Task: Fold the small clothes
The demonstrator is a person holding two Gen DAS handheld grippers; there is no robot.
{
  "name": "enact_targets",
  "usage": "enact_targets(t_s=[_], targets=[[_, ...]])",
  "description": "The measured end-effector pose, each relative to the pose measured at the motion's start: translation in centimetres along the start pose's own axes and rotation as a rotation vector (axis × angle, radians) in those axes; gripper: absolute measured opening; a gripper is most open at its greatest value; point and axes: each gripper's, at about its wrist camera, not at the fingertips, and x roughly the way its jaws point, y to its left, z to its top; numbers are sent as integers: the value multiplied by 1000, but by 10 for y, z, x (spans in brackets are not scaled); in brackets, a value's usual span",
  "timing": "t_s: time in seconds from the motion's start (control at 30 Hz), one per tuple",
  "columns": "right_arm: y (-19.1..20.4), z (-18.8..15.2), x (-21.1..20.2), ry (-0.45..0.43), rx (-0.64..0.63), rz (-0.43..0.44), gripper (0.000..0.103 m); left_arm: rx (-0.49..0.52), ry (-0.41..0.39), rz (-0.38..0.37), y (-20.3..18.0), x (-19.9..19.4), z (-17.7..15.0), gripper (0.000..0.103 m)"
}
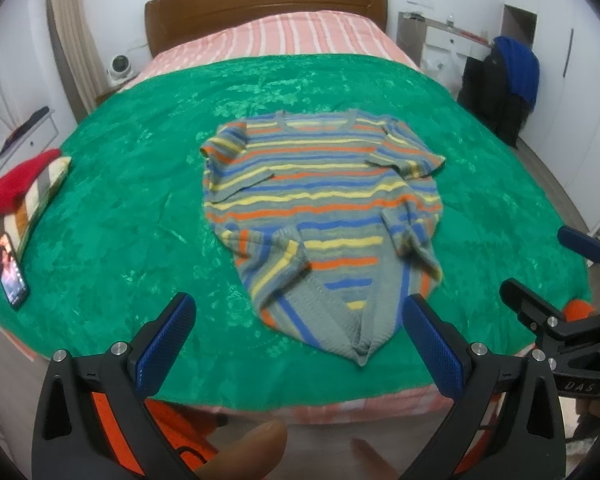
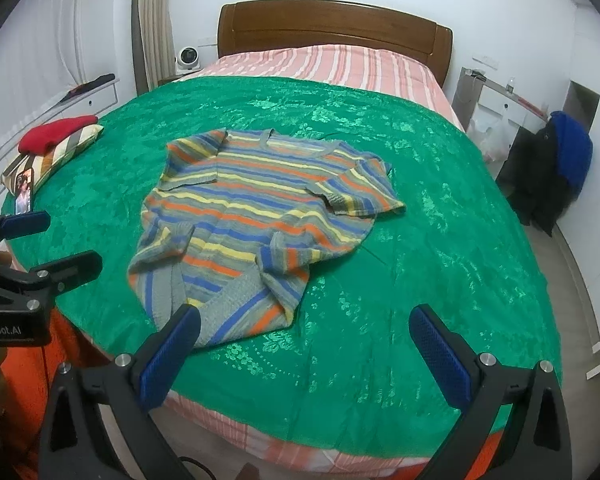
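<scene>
A small grey sweater (image 1: 320,208) with orange, yellow and blue stripes lies flat on the green bedspread (image 1: 120,220), neck toward the headboard, both lower corners folded in so the hem forms a point. It also shows in the right wrist view (image 2: 260,220). My left gripper (image 1: 300,328) is open and empty, held just short of the hem point. My right gripper (image 2: 304,340) is open and empty, near the bed's front edge, to the right of the hem. Each gripper shows in the other's view: the right one (image 1: 556,276) and the left one (image 2: 64,240).
A red garment on a striped pillow (image 1: 24,192) and a phone (image 1: 10,272) lie at the left edge of the bed. A wooden headboard (image 1: 268,4) is at the back. Dark and blue clothes (image 1: 508,80) hang at the right by white cabinets.
</scene>
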Motion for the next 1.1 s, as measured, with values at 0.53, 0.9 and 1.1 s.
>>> enact_targets(t_s=[0.53, 0.9, 1.1], targets=[[3, 1, 5, 14, -1, -4, 103, 35, -17, 25, -6, -1, 0, 103], [3, -1, 9, 27, 5, -8, 103, 37, -7, 28, -5, 2, -3, 103], [2, -2, 9, 29, 7, -9, 103, 38, -7, 26, -5, 2, -4, 103]])
